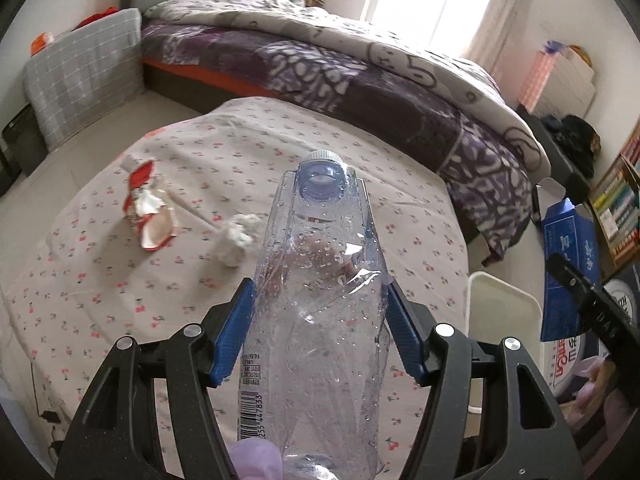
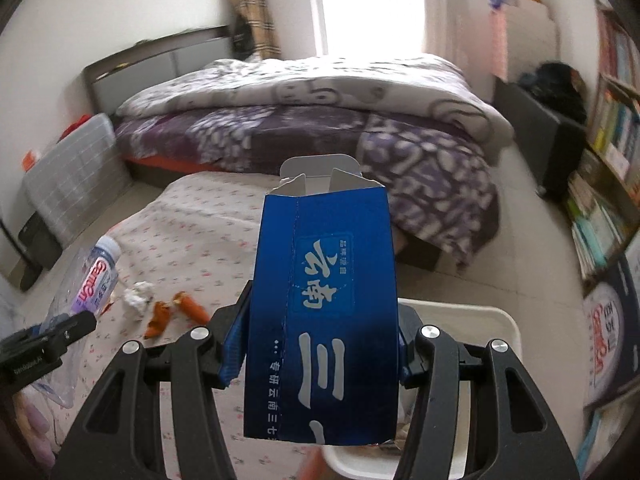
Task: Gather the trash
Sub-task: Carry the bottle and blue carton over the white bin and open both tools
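Left wrist view: left gripper (image 1: 320, 308) half closed, blue pads clamped on a crushed clear plastic water bottle (image 1: 320, 280), cap toward 12 o'clock. White plastic bin (image 1: 504, 304) at 3 o'clock. Crumpled red-and-white wrapper (image 1: 148, 208) and white tissue wad (image 1: 236, 240) lie at 10 o'clock on the cherry-print tablecloth (image 1: 120, 300).

Right wrist view: right gripper (image 2: 320, 328) half closed on a flattened blue cardboard carton (image 2: 324, 312), bin rim (image 2: 480, 316) just behind.

Judged step: carrying both items binward. Next: position over the opening, then release.
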### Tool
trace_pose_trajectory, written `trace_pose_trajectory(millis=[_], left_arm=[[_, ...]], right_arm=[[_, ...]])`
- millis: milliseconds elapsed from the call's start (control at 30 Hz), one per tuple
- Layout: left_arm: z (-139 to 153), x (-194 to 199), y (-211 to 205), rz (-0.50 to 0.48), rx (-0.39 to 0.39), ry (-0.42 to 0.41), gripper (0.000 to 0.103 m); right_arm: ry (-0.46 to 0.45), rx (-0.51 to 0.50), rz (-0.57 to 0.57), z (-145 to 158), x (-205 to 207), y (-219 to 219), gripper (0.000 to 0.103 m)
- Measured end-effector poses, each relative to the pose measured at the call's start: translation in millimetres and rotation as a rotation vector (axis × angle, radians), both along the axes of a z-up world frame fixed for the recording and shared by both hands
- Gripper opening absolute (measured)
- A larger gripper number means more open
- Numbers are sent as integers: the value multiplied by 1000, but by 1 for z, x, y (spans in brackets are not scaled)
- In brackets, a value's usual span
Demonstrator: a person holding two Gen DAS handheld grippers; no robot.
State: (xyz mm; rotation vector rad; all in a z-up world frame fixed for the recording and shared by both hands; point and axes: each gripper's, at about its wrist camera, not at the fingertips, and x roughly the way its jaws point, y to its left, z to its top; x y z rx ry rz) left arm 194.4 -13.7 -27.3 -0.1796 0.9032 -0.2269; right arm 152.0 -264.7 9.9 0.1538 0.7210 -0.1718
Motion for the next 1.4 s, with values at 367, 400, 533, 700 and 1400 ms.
trace_pose_trajectory(millis=[367, 400, 533, 700, 1400], left_arm=[[-8, -9, -65, -122, 41, 7, 61], [-9, -11, -71, -132, 40, 8, 61], [-8, -18, -101, -185, 42, 3, 61], [-6, -30, -141, -262, 43, -7, 61], [-17, -54, -271, -500, 9, 43, 62]], right_arm=[[31, 52, -141, -3, -32, -74, 56], [32, 53, -154, -3, -34, -79, 56], [41, 67, -219, -3, -47, -105, 57], [37, 66, -310, -2, -64, -135, 83], [-73, 181, -495, 16, -116, -218, 91]])
